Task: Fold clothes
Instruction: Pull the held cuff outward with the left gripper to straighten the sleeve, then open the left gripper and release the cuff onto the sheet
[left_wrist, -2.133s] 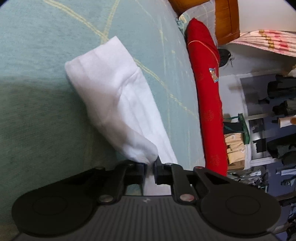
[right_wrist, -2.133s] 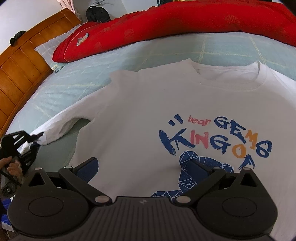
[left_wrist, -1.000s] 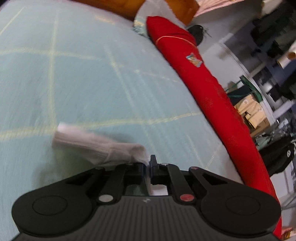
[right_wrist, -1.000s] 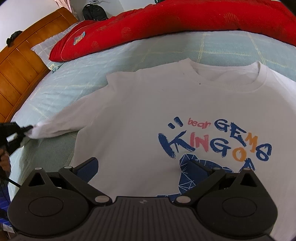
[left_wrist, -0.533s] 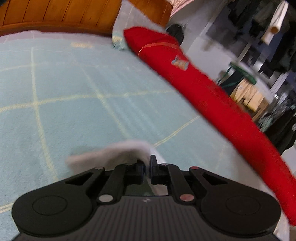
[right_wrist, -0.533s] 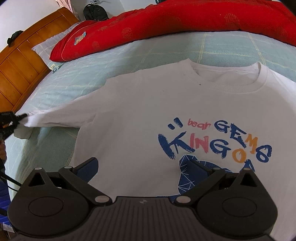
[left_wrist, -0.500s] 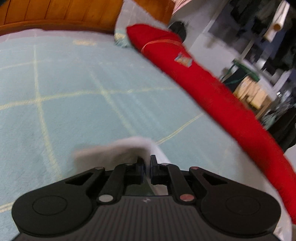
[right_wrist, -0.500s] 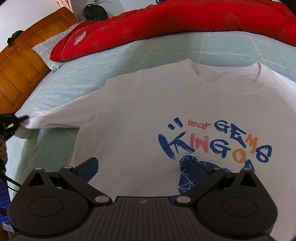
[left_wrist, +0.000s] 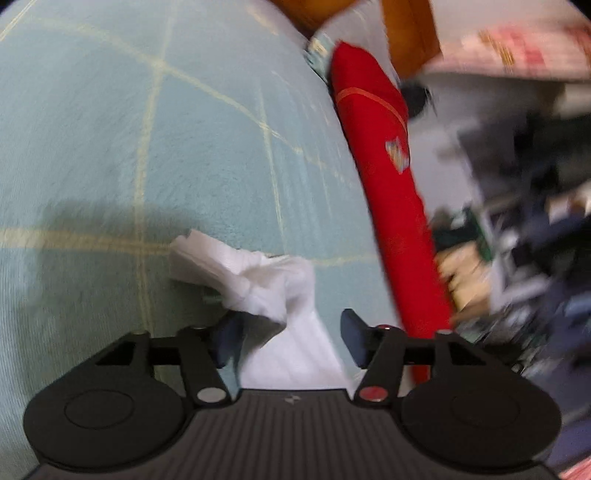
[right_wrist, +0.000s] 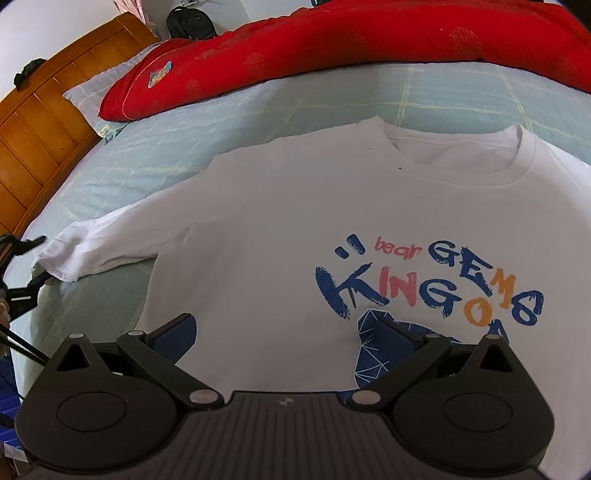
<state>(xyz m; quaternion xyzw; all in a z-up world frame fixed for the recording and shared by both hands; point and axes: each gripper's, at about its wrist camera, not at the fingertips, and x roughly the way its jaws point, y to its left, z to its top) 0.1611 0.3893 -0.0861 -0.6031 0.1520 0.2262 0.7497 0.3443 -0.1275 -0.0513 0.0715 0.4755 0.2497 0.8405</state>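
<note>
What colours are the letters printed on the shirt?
Blue, pink and orange letters on the white shirt; right wrist view.

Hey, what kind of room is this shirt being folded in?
Most likely a bedroom: the white T-shirt lies on a bed with a checked bedspread, a wooden headboard and a long red pillow.

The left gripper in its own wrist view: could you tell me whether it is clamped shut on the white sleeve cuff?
No: the left gripper has just been opening, and the sleeve cuff lies loose between its spread pads.

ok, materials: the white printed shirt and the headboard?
White printed shirt: looks like matte cotton-type knit, with a ribbed collar and soft creases. Headboard: apparently wood, panelled, orange-brown with a slight gloss; solid or veneer can't be told.
</note>
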